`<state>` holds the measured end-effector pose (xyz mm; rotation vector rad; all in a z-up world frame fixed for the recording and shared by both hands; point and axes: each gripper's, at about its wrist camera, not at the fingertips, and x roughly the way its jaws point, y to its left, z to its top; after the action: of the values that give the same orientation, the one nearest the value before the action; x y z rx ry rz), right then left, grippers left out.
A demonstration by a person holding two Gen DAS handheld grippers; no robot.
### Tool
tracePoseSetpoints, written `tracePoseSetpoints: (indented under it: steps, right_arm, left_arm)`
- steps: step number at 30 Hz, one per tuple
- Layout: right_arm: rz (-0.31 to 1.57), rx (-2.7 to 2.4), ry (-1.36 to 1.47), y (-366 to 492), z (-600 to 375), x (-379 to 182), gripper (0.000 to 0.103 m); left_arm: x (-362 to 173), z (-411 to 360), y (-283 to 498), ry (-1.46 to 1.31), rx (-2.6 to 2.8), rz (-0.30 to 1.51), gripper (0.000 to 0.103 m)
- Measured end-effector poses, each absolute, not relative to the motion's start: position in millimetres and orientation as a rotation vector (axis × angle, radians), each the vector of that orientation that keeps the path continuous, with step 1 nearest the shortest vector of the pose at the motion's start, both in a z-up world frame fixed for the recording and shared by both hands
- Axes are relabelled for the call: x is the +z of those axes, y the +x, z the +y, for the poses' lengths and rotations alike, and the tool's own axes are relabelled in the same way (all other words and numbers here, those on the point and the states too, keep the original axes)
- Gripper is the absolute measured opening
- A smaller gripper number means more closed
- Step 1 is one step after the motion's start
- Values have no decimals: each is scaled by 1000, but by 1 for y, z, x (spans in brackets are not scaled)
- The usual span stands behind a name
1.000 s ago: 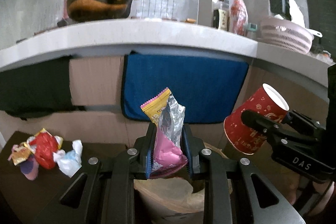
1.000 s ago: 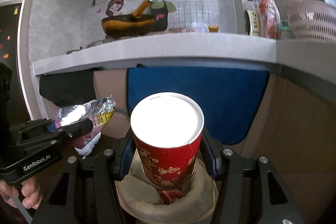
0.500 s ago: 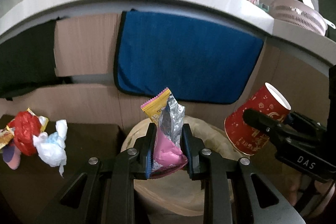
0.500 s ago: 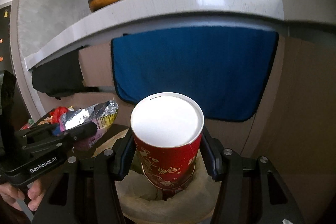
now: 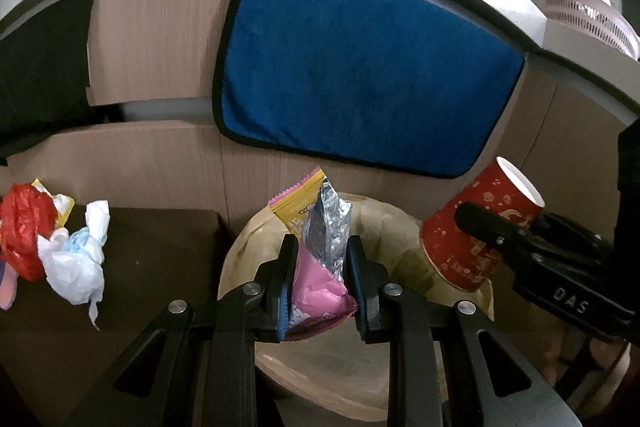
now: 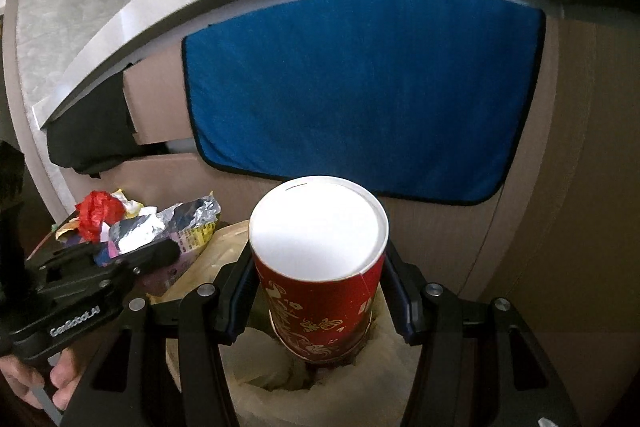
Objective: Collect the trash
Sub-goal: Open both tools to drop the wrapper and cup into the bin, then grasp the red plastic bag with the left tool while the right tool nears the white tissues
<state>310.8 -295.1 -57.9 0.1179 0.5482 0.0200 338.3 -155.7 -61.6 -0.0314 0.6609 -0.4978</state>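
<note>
Two claws hang over the mouth of a bag-lined trash bin [image 5: 384, 227], each clamped on one piece of rubbish. In the left wrist view the left claw [image 5: 322, 279] has its fingers drawn in to a narrow gap, squeezing a snack wrapper [image 5: 320, 247] between the pads; the wrapper's pink body sits in the grip, and its yellow edge and silver foil lining stick up towards 12 o'clock. From the right wrist view the same wrapper [image 6: 176, 227] shows at 9 o'clock, poking forward out of that claw, above the bin's rim.

At 3 o'clock in the left view the right claw [image 5: 476, 223] holds a red paper cup [image 5: 472, 235] tilted, mouth pointing up and away, its base over the bin's edge. In its own camera the right claw [image 6: 318, 291] is spread wide, to the width of the cup [image 6: 320, 267], with both fingers pressed against the cup's sides just under the white rim. The cup's base hangs directly above the bin opening [image 6: 280, 379].

More trash lies on the dark worktop [image 5: 160, 247] at 9 o'clock in the left view: a crumpled red wrapper [image 5: 24, 227] touching a wad of white tissue [image 5: 76, 259]. A blue towel [image 5: 360, 67] hangs on the cabinet front at 12 o'clock.
</note>
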Motion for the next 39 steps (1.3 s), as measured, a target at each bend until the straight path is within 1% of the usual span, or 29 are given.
tracePoseSetpoints:
  steps: [3, 5, 6, 7, 8, 9, 10, 11, 18, 23, 30, 35, 39]
  right_arm:
    - [568, 20, 132, 320, -297, -66, 54]
    - [576, 20, 139, 324, -297, -69, 55]
    - [581, 15, 145, 327, -299, -71, 55]
    - [582, 10, 152, 328, -300, -73, 57]
    - [583, 11, 160, 330, -301, -75, 60]
    - [586, 21, 182, 332, -304, -77, 71]
    - [583, 25, 200, 333, -306, -79, 78]
    - [581, 29, 213, 336, -306, -80, 79]
    - [592, -1, 176, 334, -297, -80, 79]
    - [568, -6, 143, 328, -283, -70, 79]
    - [508, 29, 82, 318, -250, -53, 79]
    - [464, 67, 42, 321, -210, -45, 79]
    - [484, 127, 40, 333, -180, -49, 79]
  left_arm:
    - [-65, -157, 341, -30, -510, 665, 25]
    - [-68, -155, 346, -54, -540, 674, 28]
    - [-69, -155, 348, -65, -558, 682, 31]
    - [-70, -153, 352, -81, -583, 698, 39]
    - [-71, -151, 355, -93, -597, 710, 44]
    - [-72, -149, 356, -100, -605, 715, 49]
    - [-72, -148, 357, -103, -606, 715, 49]
    - [-71, -144, 357, -107, -603, 715, 49]
    - [-67, -112, 357, -179, -537, 717, 49]
    - [-67, -78, 348, -175, -455, 699, 49]
    - [-73, 1, 335, -169, -301, 669, 49]
    - [-81, 67, 335, -241, -180, 643, 49]
    - [-88, 110, 342, -308, -112, 619, 49]
